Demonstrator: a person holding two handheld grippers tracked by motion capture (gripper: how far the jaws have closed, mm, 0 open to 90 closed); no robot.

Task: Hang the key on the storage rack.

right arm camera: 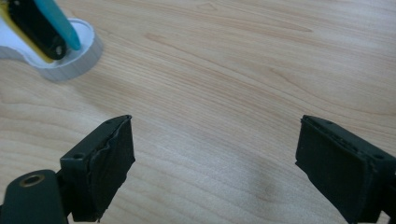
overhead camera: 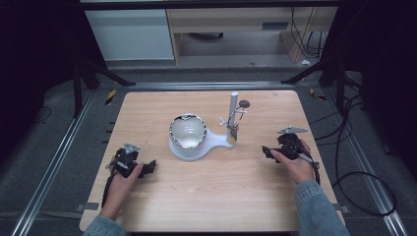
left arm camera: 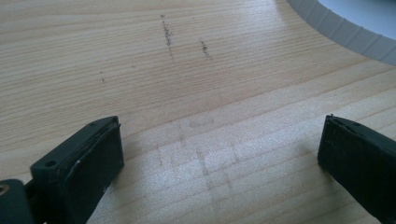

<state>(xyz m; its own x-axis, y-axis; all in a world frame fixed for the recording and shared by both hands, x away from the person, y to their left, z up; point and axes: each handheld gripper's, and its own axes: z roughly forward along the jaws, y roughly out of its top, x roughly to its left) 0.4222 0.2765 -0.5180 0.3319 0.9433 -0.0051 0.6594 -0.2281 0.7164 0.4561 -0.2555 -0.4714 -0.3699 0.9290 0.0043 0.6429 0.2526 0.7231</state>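
Pale wooden tabletop (overhead camera: 206, 196) carries a white stand (overhead camera: 196, 146) cradling a shiny metal bowl (overhead camera: 187, 130); left gripper (left arm camera: 219, 163) and right gripper (right arm camera: 215, 163) gape wide, holding nothing.

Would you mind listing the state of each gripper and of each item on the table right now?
Left gripper: open, nothing between its jaws, low over the wooden table.
Right gripper: open, holding nothing.
Shiny bowl: upright on the white base.
White post: upright at the base's narrow end.
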